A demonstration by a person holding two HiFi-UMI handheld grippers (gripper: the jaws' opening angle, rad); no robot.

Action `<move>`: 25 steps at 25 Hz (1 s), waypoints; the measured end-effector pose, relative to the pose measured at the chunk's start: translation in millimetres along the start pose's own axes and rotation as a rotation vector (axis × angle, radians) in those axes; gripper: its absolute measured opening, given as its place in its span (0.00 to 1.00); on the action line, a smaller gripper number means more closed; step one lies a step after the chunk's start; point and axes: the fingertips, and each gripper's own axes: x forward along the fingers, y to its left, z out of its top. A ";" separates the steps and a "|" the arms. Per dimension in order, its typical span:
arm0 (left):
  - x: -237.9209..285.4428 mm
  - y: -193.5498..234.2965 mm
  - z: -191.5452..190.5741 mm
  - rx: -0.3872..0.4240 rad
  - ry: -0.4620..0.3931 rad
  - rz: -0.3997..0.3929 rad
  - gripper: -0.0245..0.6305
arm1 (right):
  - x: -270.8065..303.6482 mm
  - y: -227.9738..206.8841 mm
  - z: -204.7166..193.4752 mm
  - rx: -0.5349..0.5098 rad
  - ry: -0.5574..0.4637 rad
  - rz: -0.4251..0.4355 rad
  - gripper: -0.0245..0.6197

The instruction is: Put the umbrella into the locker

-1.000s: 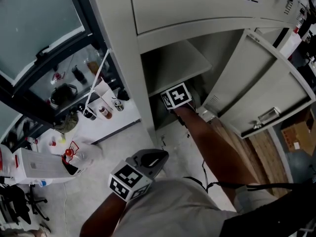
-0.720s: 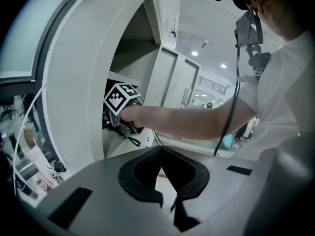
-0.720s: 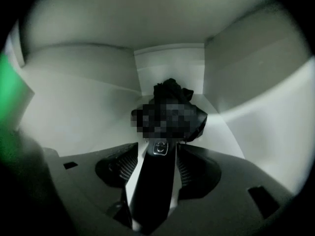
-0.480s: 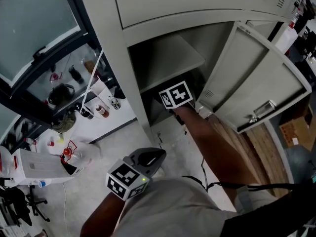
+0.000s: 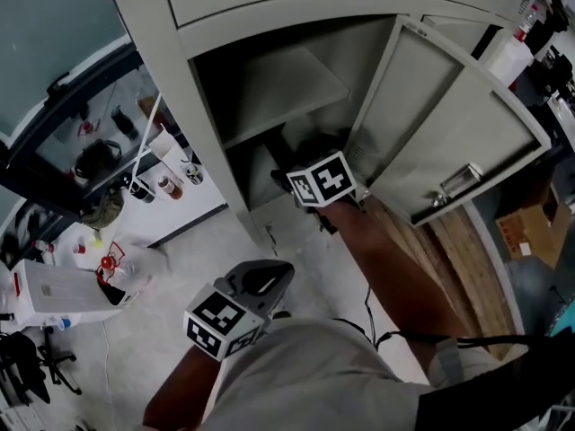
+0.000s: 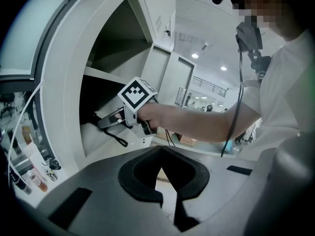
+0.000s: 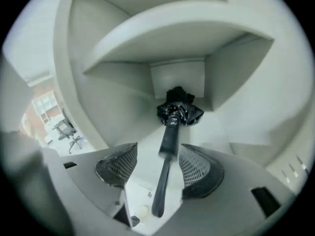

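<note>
The folded black umbrella [image 7: 178, 109] lies on the floor of the locker's lower compartment [image 7: 216, 127], canopy at the back and handle [image 7: 167, 146] pointing out. My right gripper [image 7: 158, 152] stands open at the compartment's mouth. The handle runs between its jaws, close to the right pad, and neither pad presses on it. In the head view the right gripper [image 5: 289, 171] reaches under the shelf [image 5: 278, 83], beside the swung-open door [image 5: 440, 133]. My left gripper [image 5: 268, 275] hangs low near my body, shut and empty, and is also seen as the left gripper [image 6: 160, 154] aimed at the locker.
A white desk [image 5: 193, 209] with small bottles stands left of the locker behind a glass partition [image 5: 54, 52]. A cardboard box [image 5: 532, 232] and a wooden floor strip [image 5: 463, 254] lie to the right. A cable [image 5: 377, 317] trails along my right arm.
My right gripper has drawn back out of the lower compartment towards me. The left gripper has drifted a little to the left.
</note>
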 end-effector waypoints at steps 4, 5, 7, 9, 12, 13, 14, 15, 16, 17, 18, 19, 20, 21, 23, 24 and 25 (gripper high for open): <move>7.7 -17.6 -4.4 -0.004 -0.005 0.018 0.05 | -26.2 11.4 -15.7 -0.001 -0.025 0.025 0.39; 9.7 -22.8 -5.2 -0.007 -0.006 0.022 0.05 | -33.2 14.3 -19.6 -0.003 -0.031 0.032 0.39; 14.5 -34.7 -6.3 -0.021 -0.010 0.030 0.05 | -48.1 18.7 -28.1 -0.009 -0.047 0.044 0.39; 19.9 -47.6 -7.8 -0.028 -0.012 0.040 0.05 | -64.5 22.0 -38.4 -0.014 -0.064 0.054 0.39; 28.7 -67.4 -10.9 -0.018 -0.012 0.060 0.05 | -91.1 30.0 -55.4 -0.036 -0.094 0.079 0.39; 32.1 -74.5 -12.0 -0.015 -0.013 0.068 0.05 | -100.4 32.6 -62.5 -0.043 -0.102 0.087 0.39; 35.7 -82.2 -12.9 -0.018 -0.015 0.076 0.05 | -109.9 35.0 -70.2 -0.049 -0.107 0.096 0.38; 39.2 -90.5 -13.6 -0.024 -0.018 0.084 0.05 | -119.6 37.3 -78.4 -0.056 -0.111 0.104 0.33; 42.6 -99.2 -14.4 -0.031 -0.022 0.092 0.05 | -129.5 39.5 -87.3 -0.064 -0.113 0.111 0.28; 46.0 -108.4 -15.3 -0.037 -0.027 0.100 0.05 | -139.7 41.5 -96.8 -0.072 -0.115 0.118 0.24; 49.7 -117.8 -16.4 -0.041 -0.031 0.110 0.05 | -150.1 43.3 -106.8 -0.079 -0.116 0.126 0.21; 53.5 -127.4 -17.3 -0.045 -0.036 0.120 0.05 | -160.6 44.5 -117.3 -0.085 -0.116 0.135 0.17; 57.2 -137.2 -18.4 -0.050 -0.040 0.130 0.05 | -170.8 45.5 -128.0 -0.088 -0.115 0.145 0.14; 60.6 -147.1 -19.8 -0.056 -0.043 0.142 0.05 | -180.5 46.5 -139.0 -0.091 -0.112 0.156 0.12; 65.0 -165.8 -24.9 -0.072 -0.047 0.170 0.05 | -197.4 50.2 -160.3 -0.098 -0.108 0.181 0.10; 66.2 -174.1 -28.1 -0.081 -0.047 0.185 0.05 | -204.6 52.5 -169.9 -0.103 -0.108 0.192 0.10; 66.9 -182.0 -31.4 -0.090 -0.048 0.198 0.05 | -211.3 54.7 -178.9 -0.109 -0.109 0.202 0.09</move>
